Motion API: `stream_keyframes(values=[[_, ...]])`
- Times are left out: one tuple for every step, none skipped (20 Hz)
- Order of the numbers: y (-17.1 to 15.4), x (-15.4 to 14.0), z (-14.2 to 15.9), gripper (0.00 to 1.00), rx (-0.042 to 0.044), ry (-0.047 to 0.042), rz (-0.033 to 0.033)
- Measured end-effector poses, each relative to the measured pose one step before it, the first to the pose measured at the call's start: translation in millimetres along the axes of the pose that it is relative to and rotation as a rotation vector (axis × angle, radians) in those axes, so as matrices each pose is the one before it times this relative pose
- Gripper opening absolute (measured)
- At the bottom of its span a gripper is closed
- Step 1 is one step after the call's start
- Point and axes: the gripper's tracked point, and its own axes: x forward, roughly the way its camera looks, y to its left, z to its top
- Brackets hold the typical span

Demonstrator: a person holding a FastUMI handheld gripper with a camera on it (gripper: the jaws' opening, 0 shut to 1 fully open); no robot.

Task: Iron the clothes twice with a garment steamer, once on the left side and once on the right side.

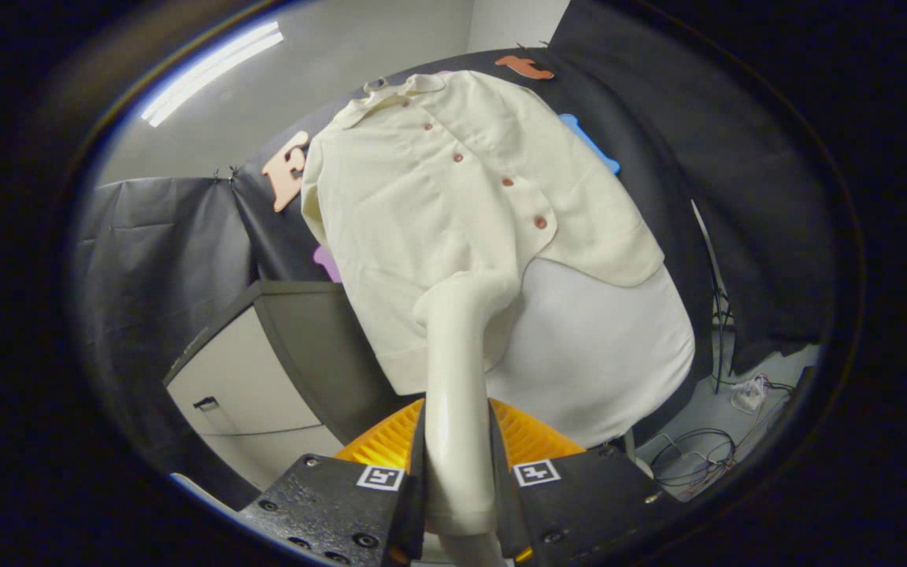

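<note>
A cream short-sleeved shirt (453, 205) with a row of reddish buttons hangs on a white board (603, 354) ahead of me. My gripper (457, 465) is shut on the cream handle of the garment steamer (457, 370), which rises between the fingers. The steamer's head rests against the lower front of the shirt, just below the bottom button, near the shirt's hem. The fingers press on the handle from both sides.
A grey and white cabinet (264, 370) stands to the left of the board. Cables and a power strip (749, 394) lie on the floor to the right. Black cloth walls surround the booth, with a ceiling light (213, 71) above.
</note>
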Motion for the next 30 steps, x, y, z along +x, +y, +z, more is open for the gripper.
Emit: stream_keyframes(values=[[1.9, -0.48, 16.66, 0.36, 0.00822, -0.0227, -0.00026], [1.89, -1.19, 17.85, 0.36, 0.00415, -0.0211, 0.00167], [3.91, 0.87, 20.89, 0.36, -0.0035, -0.0289, 0.00626], [4.47, 1.13, 21.44, 0.35, -0.00741, -0.03012, 0.00734], [3.61, 4.16, 21.8, 0.35, -0.00793, -0.03102, 0.00545], [2.41, 4.85, 21.2, 0.35, -0.01115, -0.02417, 0.00394], [2.48, 6.52, 19.51, 0.35, -0.01769, -0.01977, 0.00376], [2.13, 7.49, 20.79, 0.35, -0.01576, -0.02287, 0.00149], [0.85, 8.97, 20.22, 0.35, -0.00872, -0.02301, 0.00078], [0.24, 9.9, 19.1, 0.35, -0.00099, -0.01735, 0.0033], [-0.6, 10.41, 18.67, 0.35, -0.00617, -0.01642, 0.00396], [-2.25, 9.94, 16.91, 0.35, -0.012, -0.01602, -0.00211], [-3.35, 9.41, 14.59, 0.35, -0.01427, -0.01595, -0.00719], [-3.97, 13.38, 14.29, 0.35, -0.0265, -0.01579, -0.01006], [-4.6, 12.74, 11.26, 0.35, -0.01905, -0.00931, -0.01512], [-4.73, 11.65, 8.26, 0.35, -0.01411, -0.00689, -0.01435], [-3.89, 10.98, 8.37, 0.35, -0.00384, -0.01397, -0.0105], [-2.83, 10.96, 8.59, 0.35, 0.00793, -0.01116, -0.00598], [-0.6, 9.11, 6.58, 0.35, 0.01497, -0.01403, 0.00007], [-0.76, 8.84, 4.91, 0.35, 0.00618, -0.00579, 0.00499], [-0.79, 7.72, 3.74, 0.35, 0.00327, -0.01081, 0.00296], [-2.24, 7.26, 3.12, 0.35, 0.00316, -0.00402, 0.00261], [-2.04, 6.9, 0.55, 0.35, 0.01626, -0.00039, 0.00136], [-1.26, 5.97, -2.6, 0.35, 0.01586, 0.01084, 0.00305], [-2.57, 5.93, -4.66, 0.35, 0.00562, 0.00757, -0.00293], [-4.48, 5.4, -4.82, 0.35, -0.00433, 0.01084, -0.00324], [0.08, 1.13, -5.05, 0.35, 0.00256, 0.00128, 0.00562], [0.29, 3.21, -2.7, 0.35, 0.00491, -0.00182, 0.0031], [-0.1, -0.15, -5.4, 0.35, 0.00693, 0.00831, 0.00262], [-1.07, -0.14, -4.39, 0.35, -0.00133, 0.00601, 0.0035]])
